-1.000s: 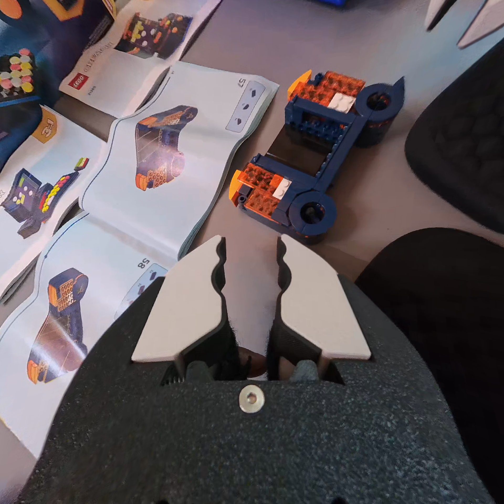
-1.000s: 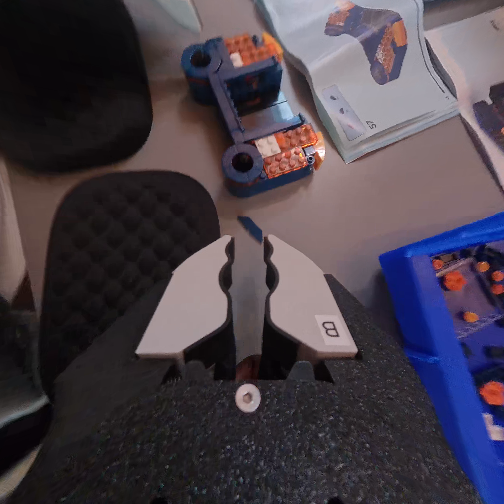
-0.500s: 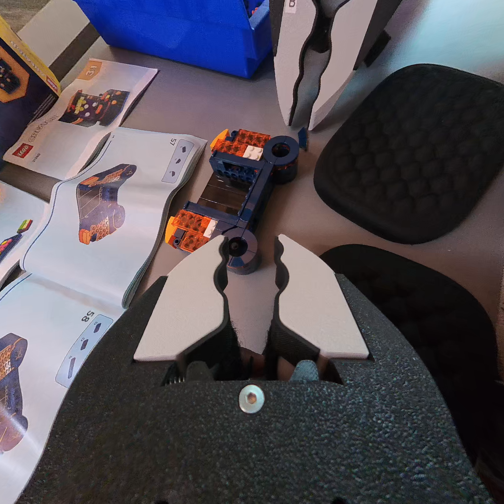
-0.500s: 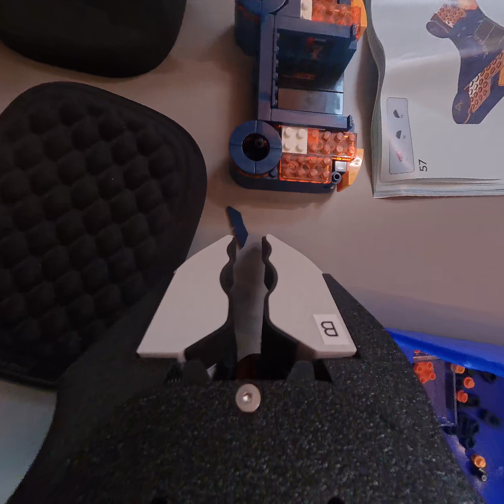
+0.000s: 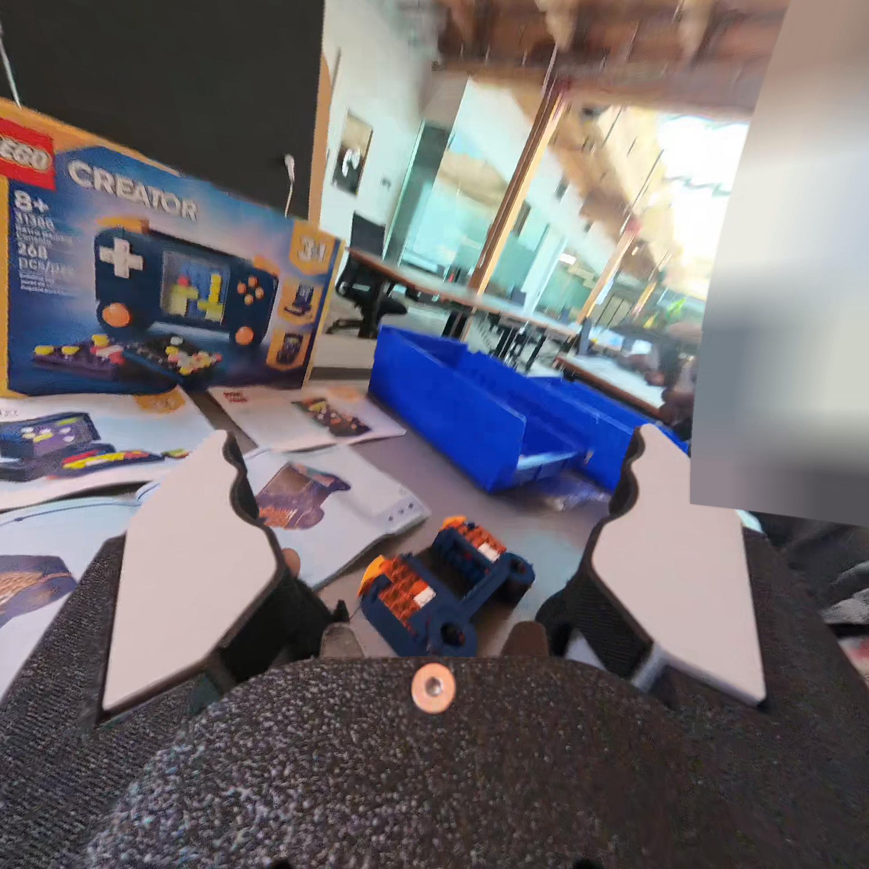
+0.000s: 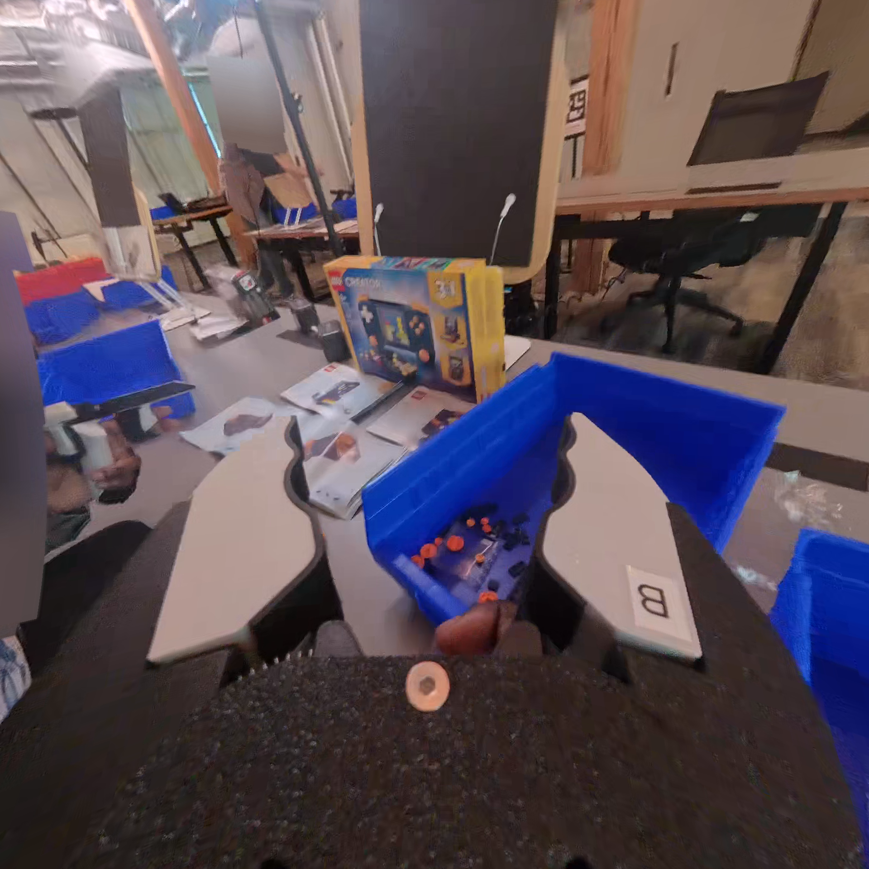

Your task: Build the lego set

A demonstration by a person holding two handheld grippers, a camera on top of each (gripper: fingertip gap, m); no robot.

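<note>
Holding both of my grippers raised above the grey table [image 5: 451, 475], I find each set of jaws spread wide and empty. My left gripper [image 5: 430, 475] frames the partly built navy-and-orange lego model [image 5: 444, 595], which lies flat on the table low between my fingers, toward 6 o'clock of the gap, touching neither finger. An open instruction booklet [image 5: 357, 508] lies just beside the model at its 10 o'clock. Further instruction sheets [image 5: 305, 416] lie beyond it at 11 o'clock, and the lego set box [image 5: 155, 291] stands upright behind them at 10 o'clock. A blue parts bin [image 5: 451, 423] sits at 1 o'clock from the model, well apart from it. My right gripper [image 6: 430, 470] hangs near the low front of the same blue parts bin [image 6: 658, 423]; loose orange and dark lego pieces [image 6: 470, 545] lie on its floor, seen between my fingers toward the right one. From this side the open booklet [image 6: 348, 465] lies at 9 o'clock of the bin, just beside it, and the box [image 6: 414, 324] stands at 12 o'clock. A second blue bin [image 6: 832, 611] shows at 3 o'clock. The view from the left is blurred, so the model's fine detail cannot be made out.
</note>
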